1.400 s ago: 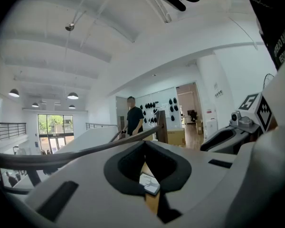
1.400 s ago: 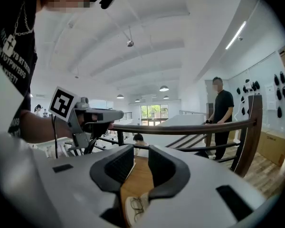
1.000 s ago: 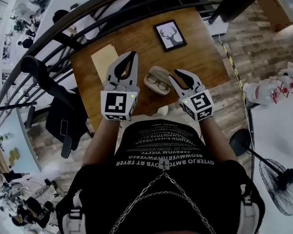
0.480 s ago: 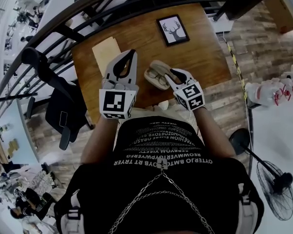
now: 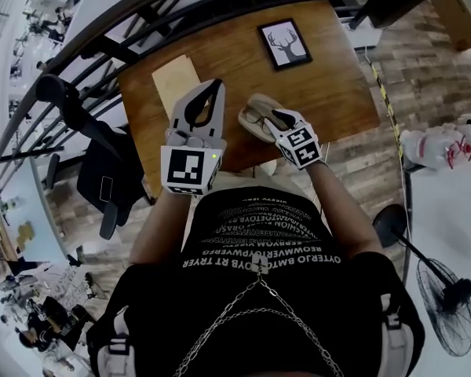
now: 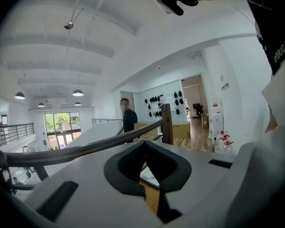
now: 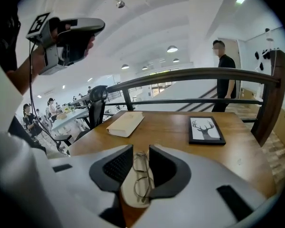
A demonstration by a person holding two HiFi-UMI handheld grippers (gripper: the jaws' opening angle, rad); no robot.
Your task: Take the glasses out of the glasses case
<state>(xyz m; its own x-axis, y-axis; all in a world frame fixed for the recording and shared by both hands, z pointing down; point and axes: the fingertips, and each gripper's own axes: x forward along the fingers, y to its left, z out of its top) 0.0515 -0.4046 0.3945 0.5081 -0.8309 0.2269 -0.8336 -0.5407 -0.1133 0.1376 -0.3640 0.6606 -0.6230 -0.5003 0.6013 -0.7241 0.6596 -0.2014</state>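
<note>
An open beige glasses case lies on the wooden table with thin-framed glasses inside. My right gripper is lowered over the case's near end. In the right gripper view the case and glasses lie between the jaws of the right gripper. These jaws have just been opening and stand open, their pads clear of the frame. My left gripper is held up left of the case, tips together and empty, and the left gripper view shows my left gripper the same way.
A framed deer picture lies at the table's far right, and a beige book at the far left. A dark railing runs behind the table, where a person stands. A black chair sits to the left.
My right gripper has come down and forward from beside the case, so its jaws now straddle the case's near end. The left gripper has stayed put.
</note>
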